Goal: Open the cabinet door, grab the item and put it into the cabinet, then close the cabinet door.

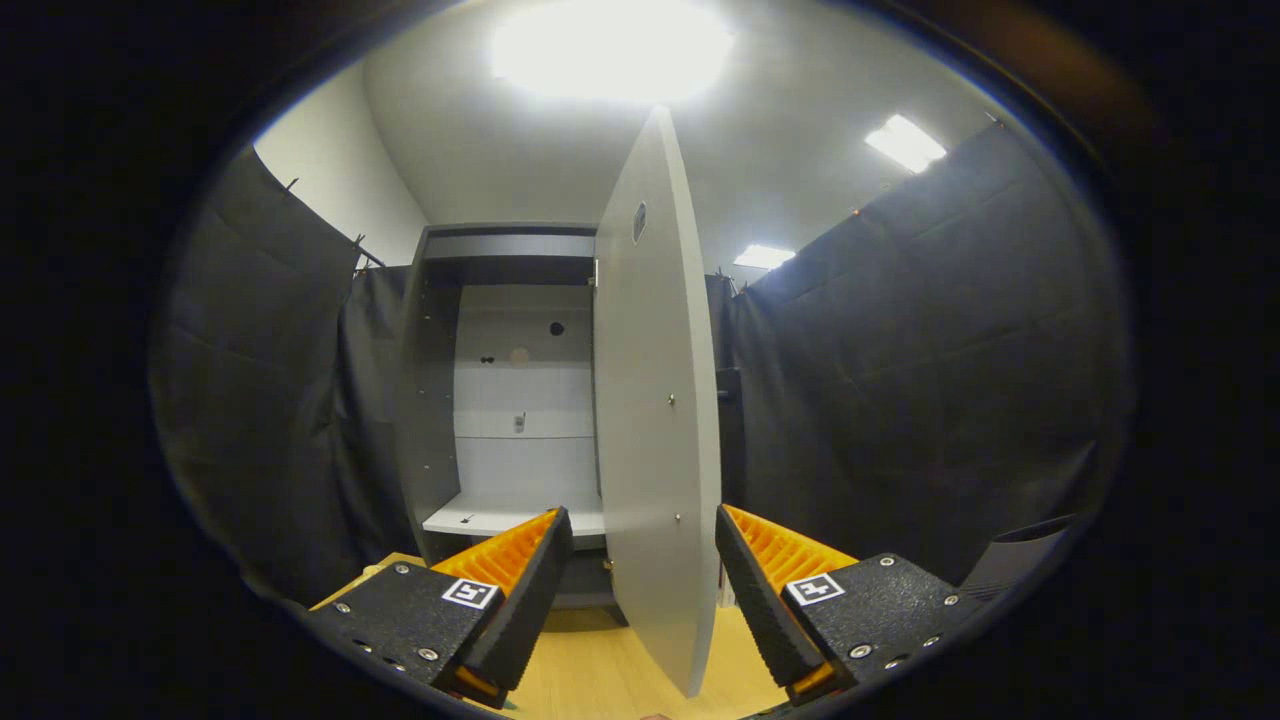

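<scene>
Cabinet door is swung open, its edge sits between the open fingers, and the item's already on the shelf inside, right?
Not quite. In the gripper view the cabinet door is open with its edge between the open gripper fingers, but the shelf inside holds no item.

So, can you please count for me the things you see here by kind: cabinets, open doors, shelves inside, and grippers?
Cabinet: 1
Door, swung open and standing between the spread fingers: 1
Shelf inside: 1
Gripper, open, holding nothing: 1
Total: 4
</scene>
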